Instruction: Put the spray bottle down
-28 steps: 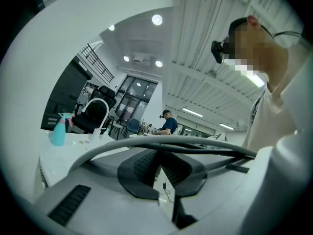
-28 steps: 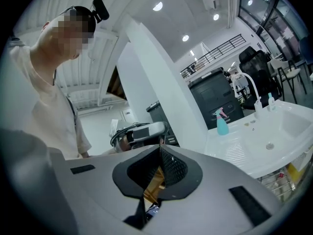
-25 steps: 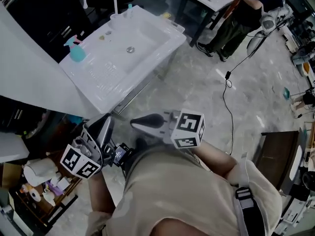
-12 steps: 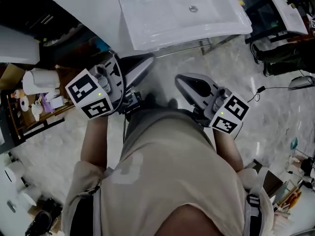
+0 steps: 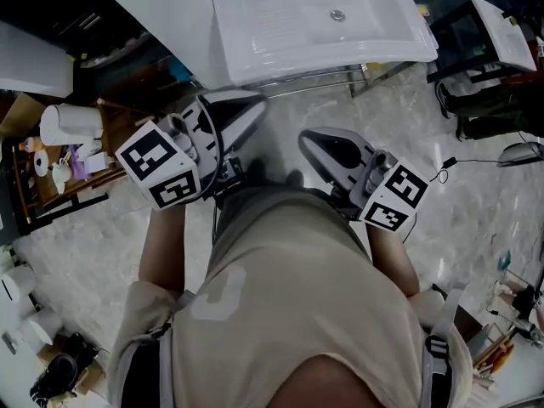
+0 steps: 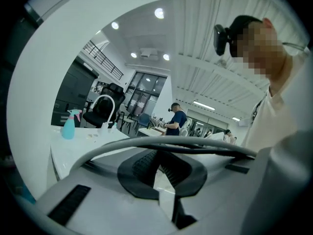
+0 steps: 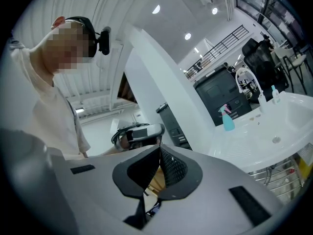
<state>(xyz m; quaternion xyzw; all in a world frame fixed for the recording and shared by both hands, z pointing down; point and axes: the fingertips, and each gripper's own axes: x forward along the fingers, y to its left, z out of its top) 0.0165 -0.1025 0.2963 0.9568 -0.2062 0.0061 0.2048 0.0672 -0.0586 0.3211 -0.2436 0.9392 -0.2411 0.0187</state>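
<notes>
Left fingers: the left gripper (image 6: pixel 157 154) has its fingers (image 6: pixel 142 163) pressed together, with nothing between them.
Right fingers: the right gripper (image 7: pixel 160 150) is likewise closed tip to tip and empty.
Bottle vs fingers: the spray bottle (image 6: pixel 68 125) is well apart from both. It sits at about 10 o'clock from the left fingertips in the left gripper view and about 2 o'clock from the right ones in the right gripper view. In the head view it is at 12 o'clock, cut by the top edge.
Bottle footing: upright on the flat rim of the white sink counter (image 5: pixel 255 53), on the 9 o'clock side of the arched tap (image 6: pixel 103 109).
Bottle look: pale teal body, narrow neck, pink trigger head.
Surroundings: both grippers are held close in front of the person's beige shirt (image 5: pixel 289 296), above a marbled floor (image 5: pixel 102 245).
</notes>
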